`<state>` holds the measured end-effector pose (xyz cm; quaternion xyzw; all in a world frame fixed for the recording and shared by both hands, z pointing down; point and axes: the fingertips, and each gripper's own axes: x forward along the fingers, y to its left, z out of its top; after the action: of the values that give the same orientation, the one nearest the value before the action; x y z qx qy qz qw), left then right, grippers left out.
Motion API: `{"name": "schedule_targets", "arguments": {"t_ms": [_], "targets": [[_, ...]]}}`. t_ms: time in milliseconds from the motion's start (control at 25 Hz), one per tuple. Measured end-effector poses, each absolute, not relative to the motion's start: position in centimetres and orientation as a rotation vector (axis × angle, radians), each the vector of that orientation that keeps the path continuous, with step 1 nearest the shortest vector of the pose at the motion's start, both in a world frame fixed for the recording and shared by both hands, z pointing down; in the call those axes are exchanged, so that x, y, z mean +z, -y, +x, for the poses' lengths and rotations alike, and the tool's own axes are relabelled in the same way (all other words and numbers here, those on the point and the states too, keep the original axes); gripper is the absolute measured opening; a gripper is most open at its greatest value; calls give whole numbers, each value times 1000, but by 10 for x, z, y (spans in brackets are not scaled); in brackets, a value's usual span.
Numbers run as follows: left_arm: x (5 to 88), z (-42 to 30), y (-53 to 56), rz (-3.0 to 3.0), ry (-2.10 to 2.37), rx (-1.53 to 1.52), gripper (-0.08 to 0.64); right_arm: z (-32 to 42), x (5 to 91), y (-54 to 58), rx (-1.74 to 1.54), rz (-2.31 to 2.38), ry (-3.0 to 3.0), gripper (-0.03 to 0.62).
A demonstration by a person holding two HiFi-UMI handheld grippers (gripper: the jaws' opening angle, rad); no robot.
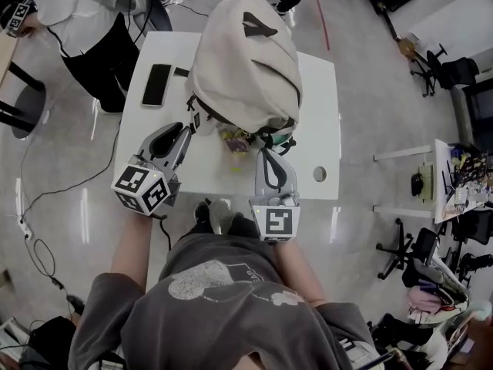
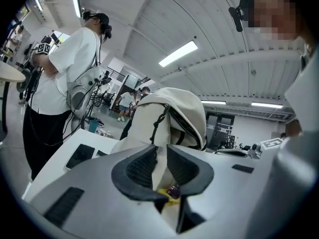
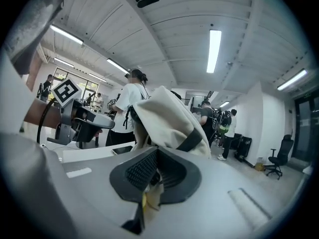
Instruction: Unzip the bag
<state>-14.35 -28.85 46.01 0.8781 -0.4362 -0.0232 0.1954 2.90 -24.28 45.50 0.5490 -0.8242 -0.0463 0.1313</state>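
1. Location: the bag (image 1: 243, 60) stands on the white worktop (image 1: 316, 91), its base towards the far edge and its dark-edged mouth towards me. A phone (image 1: 156, 85) lies on the worktop just beside the bag, on my left.
2. Handling, as I judge it: the bag is cream fabric, soft and slack. It sags over itself at the near end, so it will fold and slide rather than resist a pull. It looks lightly filled. Small yellow and dark items (image 1: 235, 139) show at the mouth.
3. Where to take hold, as I judge it: one hand-held gripper goes on the zip pull. The other pinches the fabric or a black strap (image 1: 281, 136) close to the zip line, to keep the track taut. Pulling without that anchor would most likely drag the whole bag across the worktop.
4. Left hand-held gripper (image 1: 183, 133): it sits at the near left corner of the bag. In the left gripper view the jaws stand partly apart, with a clear gap between the pads. Cream fabric shows through the gap, but the pads do not press on it, so I read this gripper as holding nothing.
5. Right hand-held gripper (image 1: 271, 154): it sits at the near right side of the mouth, beside the strap. In the right gripper view the jaws are fully together. A small dark piece shows low between the pads. I cannot tell whether it is the zip pull.
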Motion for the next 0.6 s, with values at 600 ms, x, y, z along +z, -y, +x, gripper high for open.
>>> {"name": "schedule_targets", "arguments": {"t_ms": [600], "targets": [[441, -47, 168, 2570, 1465, 174, 6, 95, 437, 149, -21, 1580, 2511, -2]]}}
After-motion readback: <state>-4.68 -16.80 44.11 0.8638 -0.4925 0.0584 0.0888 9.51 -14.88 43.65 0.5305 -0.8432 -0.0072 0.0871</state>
